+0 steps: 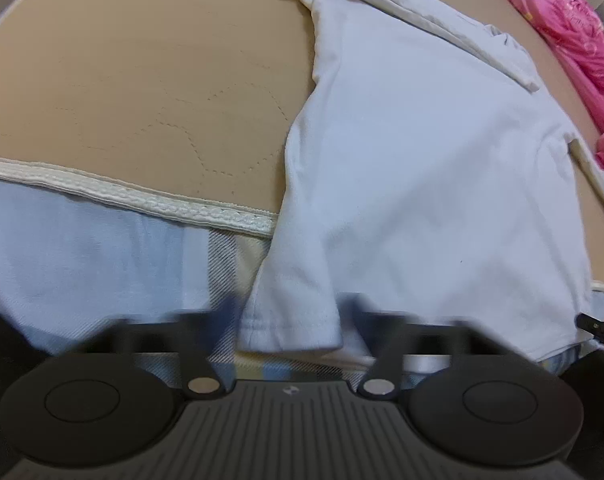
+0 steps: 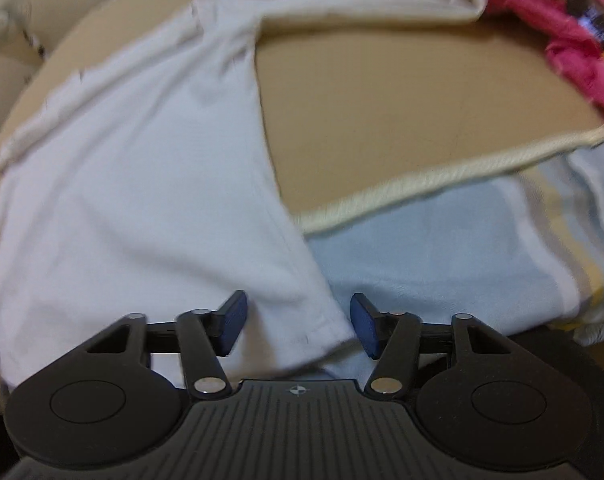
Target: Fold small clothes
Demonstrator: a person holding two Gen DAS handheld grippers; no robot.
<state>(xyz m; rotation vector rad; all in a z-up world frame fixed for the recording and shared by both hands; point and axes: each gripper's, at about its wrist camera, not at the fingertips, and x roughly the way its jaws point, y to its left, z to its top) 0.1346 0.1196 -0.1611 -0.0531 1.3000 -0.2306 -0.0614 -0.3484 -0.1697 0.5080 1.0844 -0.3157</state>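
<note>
Right wrist alone shows cream cushion [image 2: 5, 20], sharp blue pads [image 2: 233, 326]

The shirt [image 1: 422, 160] is white, the mat [image 1: 141, 80] is tan, the sheet [image 1: 81, 240] light blue, and the bundle [image 1: 574, 32] bright pink.

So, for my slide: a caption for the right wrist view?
Right gripper straddling a white shirt's hem corner at the mattress edge.

Soft indoor light, motion blur, fisheye warping
</note>
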